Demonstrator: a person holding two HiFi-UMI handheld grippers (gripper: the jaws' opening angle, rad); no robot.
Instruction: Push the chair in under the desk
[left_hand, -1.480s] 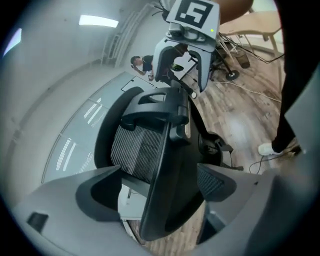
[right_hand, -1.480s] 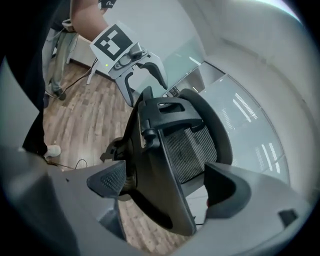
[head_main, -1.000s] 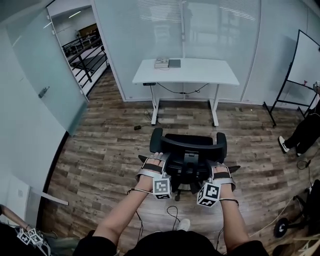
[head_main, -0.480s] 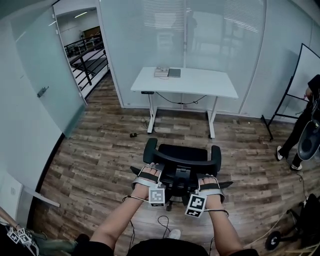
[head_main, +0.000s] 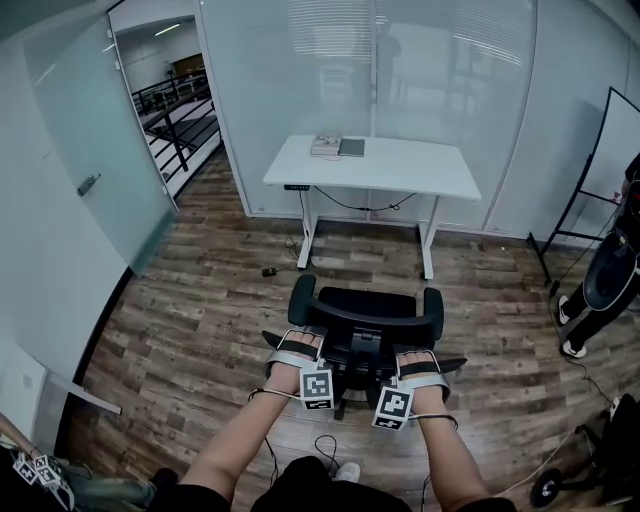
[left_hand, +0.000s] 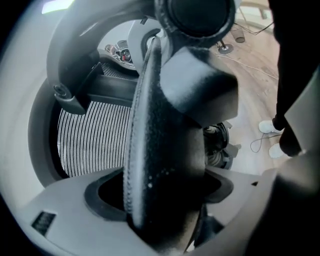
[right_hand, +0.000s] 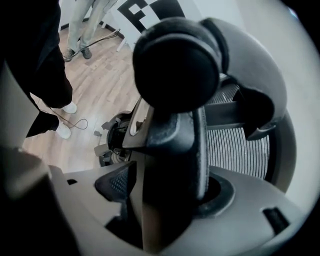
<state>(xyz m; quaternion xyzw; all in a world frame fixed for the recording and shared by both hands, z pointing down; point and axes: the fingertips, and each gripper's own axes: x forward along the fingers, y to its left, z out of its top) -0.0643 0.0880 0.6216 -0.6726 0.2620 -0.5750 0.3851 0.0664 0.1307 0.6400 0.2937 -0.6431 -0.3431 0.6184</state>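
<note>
A black mesh office chair (head_main: 365, 300) stands on the wood floor, its back towards me, about a chair's length short of the white desk (head_main: 400, 165). My left gripper (head_main: 297, 345) sits over the left of the backrest's top rim (left_hand: 160, 150). Its jaws are closing with the rim between them, and the pads do not seem to press. My right gripper (head_main: 420, 362) is at the right of the same rim (right_hand: 175, 165). Its jaws are also closing, and its ribbed pad (right_hand: 117, 182) touches the rim.
Glass walls stand behind the desk, and a glass door (head_main: 90, 150) is open at the left. A book and a small box (head_main: 337, 147) lie on the desk. A plug (head_main: 268, 271) and cables lie on the floor. A person (head_main: 605, 290) and a whiteboard easel (head_main: 600, 150) are at the right.
Both grippers stay on the chair's backrest. The chair and my hands sit slightly nearer the desk in the view. The person at the right has shifted along the wall.
</note>
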